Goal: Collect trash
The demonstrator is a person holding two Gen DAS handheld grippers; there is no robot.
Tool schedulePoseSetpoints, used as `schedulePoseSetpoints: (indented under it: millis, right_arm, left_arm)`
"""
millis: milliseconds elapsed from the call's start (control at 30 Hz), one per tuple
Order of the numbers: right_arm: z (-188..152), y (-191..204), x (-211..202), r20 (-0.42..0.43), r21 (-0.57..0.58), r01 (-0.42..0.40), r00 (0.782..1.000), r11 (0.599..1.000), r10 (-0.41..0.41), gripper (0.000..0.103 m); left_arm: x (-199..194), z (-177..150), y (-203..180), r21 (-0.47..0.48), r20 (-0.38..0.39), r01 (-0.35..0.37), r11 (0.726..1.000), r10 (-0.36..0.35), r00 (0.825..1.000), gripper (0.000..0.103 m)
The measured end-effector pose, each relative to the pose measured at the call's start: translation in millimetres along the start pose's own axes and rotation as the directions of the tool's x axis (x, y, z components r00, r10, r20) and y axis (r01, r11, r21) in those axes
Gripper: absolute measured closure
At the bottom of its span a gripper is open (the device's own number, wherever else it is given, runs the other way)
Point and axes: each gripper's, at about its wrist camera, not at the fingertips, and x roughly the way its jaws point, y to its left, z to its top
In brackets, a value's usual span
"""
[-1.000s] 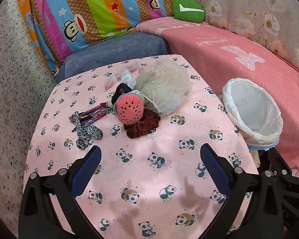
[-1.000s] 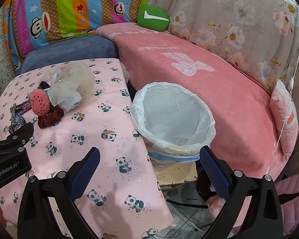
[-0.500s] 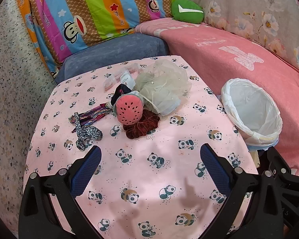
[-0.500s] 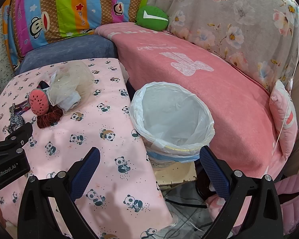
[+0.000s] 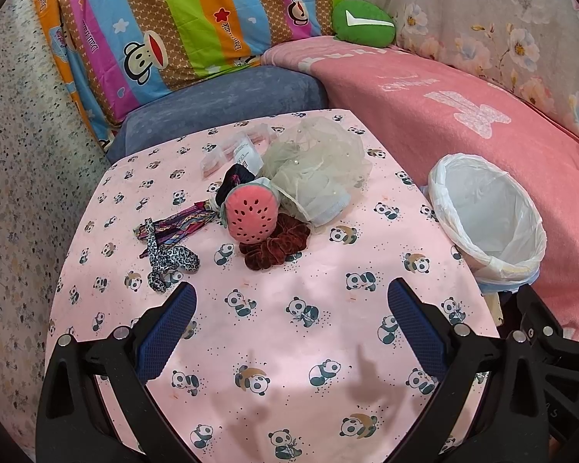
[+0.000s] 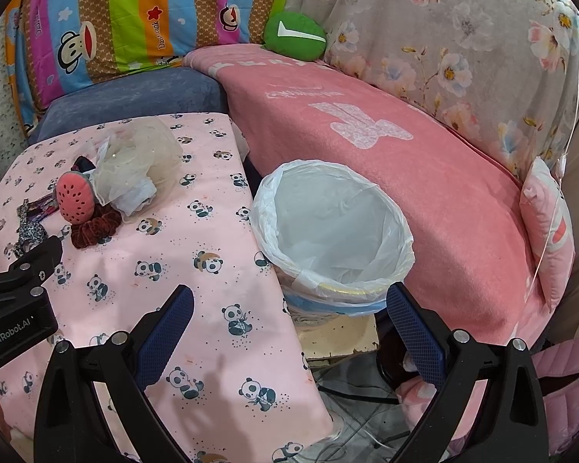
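A pile lies mid-table: a beige mesh puff (image 5: 315,166) (image 6: 139,162), a pink watermelon toy (image 5: 251,214) (image 6: 75,201), a dark red scrunchie (image 5: 276,247) (image 6: 92,227), leopard and striped hair ties (image 5: 170,245) and clear wrappers (image 5: 235,148). A bin lined with a white bag (image 5: 486,212) (image 6: 332,231) stands off the table's right edge. My left gripper (image 5: 289,316) is open and empty, above the table short of the pile. My right gripper (image 6: 287,318) is open and empty over the table's right edge, in front of the bin.
The table has a pink panda cloth (image 5: 297,332) (image 6: 181,270). A sofa with a pink blanket (image 6: 405,146) and a blue cushion (image 5: 220,104) wraps behind it. A green cushion (image 5: 363,23) sits at the back. The left gripper's body (image 6: 15,308) shows at the right wrist view's left edge.
Both views have shifted only slightly; the pile and bin sit a touch lower in frame. Nothing was taken hold of.
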Motion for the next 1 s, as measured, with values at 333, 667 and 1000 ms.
schedulePoseSetpoints:
  millis: [333,667,1000]
  right_arm:
    - [-0.4,1.8,0.1,0.000,-0.002,0.002,1.000,1.000,-0.002,0.007]
    - [-0.2,0.5,1.0,0.002,-0.006,0.016,1.000,1.000,-0.016,0.007]
    - [1.2,2.1,-0.3,0.006,-0.008,0.030,1.000,1.000,-0.030,0.007]
  left_arm:
    - [-0.1,-0.5,0.4,0.000,0.001,0.002,1.000,-0.002,1.000,0.008]
    - [-0.7,-0.2,0.0,0.000,0.001,0.002,1.000,-0.002,1.000,0.008]
    - [0.1,0.6,-0.3,0.002,0.002,0.005,1.000,-0.005,1.000,0.008]
